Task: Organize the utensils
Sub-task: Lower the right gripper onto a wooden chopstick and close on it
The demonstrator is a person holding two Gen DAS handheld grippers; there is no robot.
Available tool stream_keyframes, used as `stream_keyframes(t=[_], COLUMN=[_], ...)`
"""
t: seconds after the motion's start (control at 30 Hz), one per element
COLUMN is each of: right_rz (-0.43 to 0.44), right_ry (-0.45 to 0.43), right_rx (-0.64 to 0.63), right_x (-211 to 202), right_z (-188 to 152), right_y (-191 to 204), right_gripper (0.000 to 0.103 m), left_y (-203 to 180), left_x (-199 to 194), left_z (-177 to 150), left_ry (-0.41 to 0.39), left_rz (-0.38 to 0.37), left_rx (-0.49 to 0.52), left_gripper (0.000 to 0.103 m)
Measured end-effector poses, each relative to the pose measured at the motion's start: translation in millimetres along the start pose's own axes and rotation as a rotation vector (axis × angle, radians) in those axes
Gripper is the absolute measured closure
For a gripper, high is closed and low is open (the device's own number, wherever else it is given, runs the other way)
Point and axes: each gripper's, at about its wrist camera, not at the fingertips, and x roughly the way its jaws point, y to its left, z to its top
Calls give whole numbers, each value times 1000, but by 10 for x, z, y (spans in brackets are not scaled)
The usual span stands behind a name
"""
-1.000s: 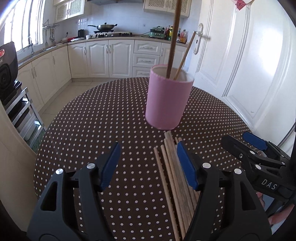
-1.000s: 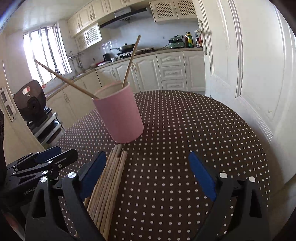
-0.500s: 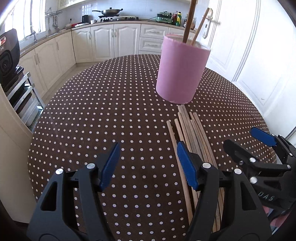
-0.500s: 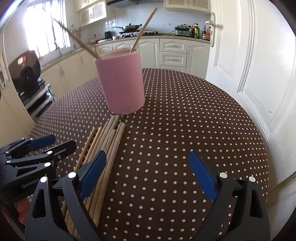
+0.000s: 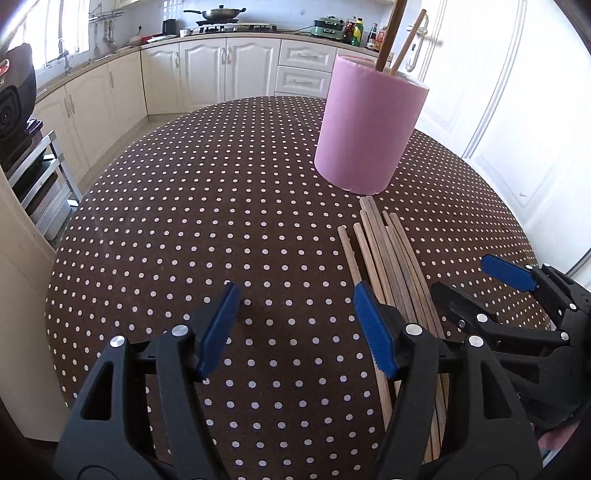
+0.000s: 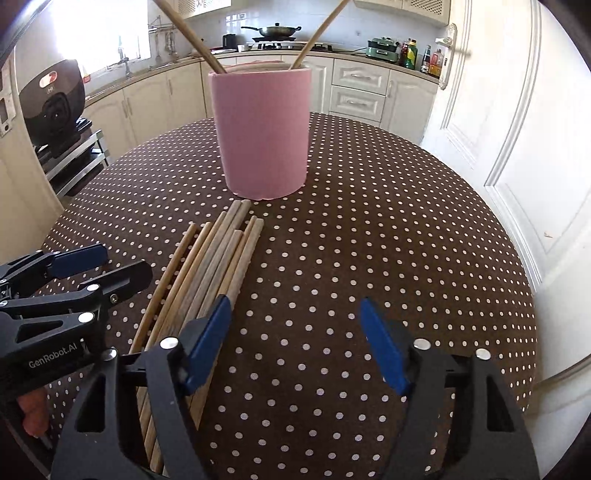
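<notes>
Item: loose chopsticks (image 5: 384,258), a bundle lying flat and roughly parallel on the desk (image 5: 207,229) (round top, brown cloth with white dots). The far ends stop just short of the cup's base; the near ends run under both tools.

Item: pink cup (image 6: 262,133), upright, just beyond the bundle. Holds two chopsticks (image 6: 317,33) already, leaning apart against opposite sides of the rim.

Item: left hand-held gripper (image 5: 295,332). Spread, nothing between the pads. Its right pad sits over the leftmost stick of the bundle; the rest of the gap is over bare cloth.

Item: right hand-held gripper (image 6: 295,343). Spread and empty, though the jaws have just been closing somewhat. Its left pad sits above the right edge of the bundle; the gap is over bare cloth.

Condition: task judged partly done, most sticks not yet in the cup.

Risks:
- Neither gap is centred on a stick, so closing here would likely catch nothing, or clip one edge and roll it aside.
- The sticks touch one another (a pinch may lift two, or scatter neighbours).
- The two tools work close together over one bundle and could knock.
- The cup stands near; a swung stick could tip it.
</notes>
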Motion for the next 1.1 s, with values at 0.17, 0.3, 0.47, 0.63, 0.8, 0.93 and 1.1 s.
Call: stream_keyframes(t=[0.17,0.3,0.47,0.63,0.8,0.93,1.1], right_rz=[-1,2,27,3,38,24,38], right_ry=[29,32,7,19,12,13,30], right_rx=[-31,-16,4,-34,0,8,-2], right_x=[40,53,-30,24,68,75,38], right_z=[14,20,66,62,82,85,67], right_y=[86,108,86,191,160,139,200], right_gripper=[58,59,59,59,59,61,80], left_y=[88,191,323,385,384,353,388], left_x=[-46,-109,-170,-198,-182,-167,-182], left_z=[-39,-76,-130,-129,-119,-105,-84], left_ry=[-2,-10,-22,-24,-19,-16,-13], left_rz=[-15,0,-14,-22,-20,-13,-17], left_rx=[-10,-9,-24,-33,-30,-46,-58], left_gripper=[38,37,36,36,36,36,36])
